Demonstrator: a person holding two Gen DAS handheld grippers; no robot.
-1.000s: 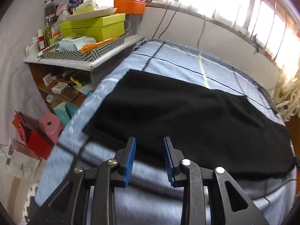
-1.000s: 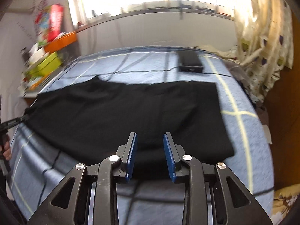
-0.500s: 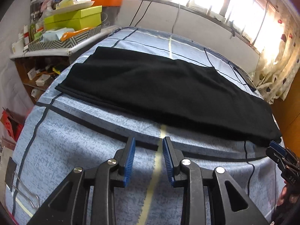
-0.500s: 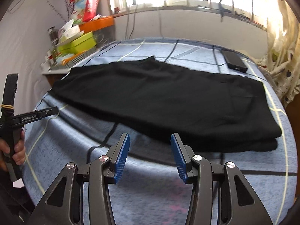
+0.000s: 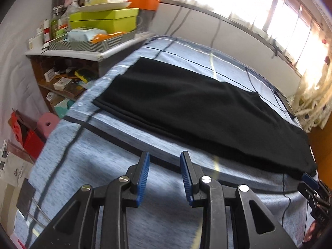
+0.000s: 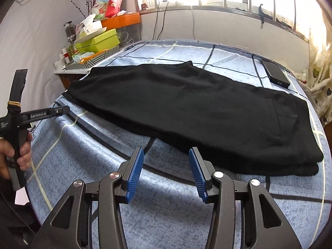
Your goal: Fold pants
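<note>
Black soft-knit pants (image 6: 207, 112), folded lengthwise, lie flat across blue checked bedsheet (image 6: 166, 197); left gripper (image 5: 164, 174) and right gripper (image 6: 166, 172) hover short, jaws apart, empty; limp, light cloth, probably best pinched at end hems.

Bare bedsheet (image 6: 170, 195) lies before both claws; cluttered shelf (image 5: 87, 47) crowds the pants' (image 6: 197, 112) far end.

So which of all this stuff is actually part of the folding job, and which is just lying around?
Part of the job:
- black pants, laid folded lengthwise on the bed
- left gripper, open
- right gripper, open

Just lying about:
- phone on the blue checked bedsheet
- green boxes
- orange box
- zigzag tray
</note>
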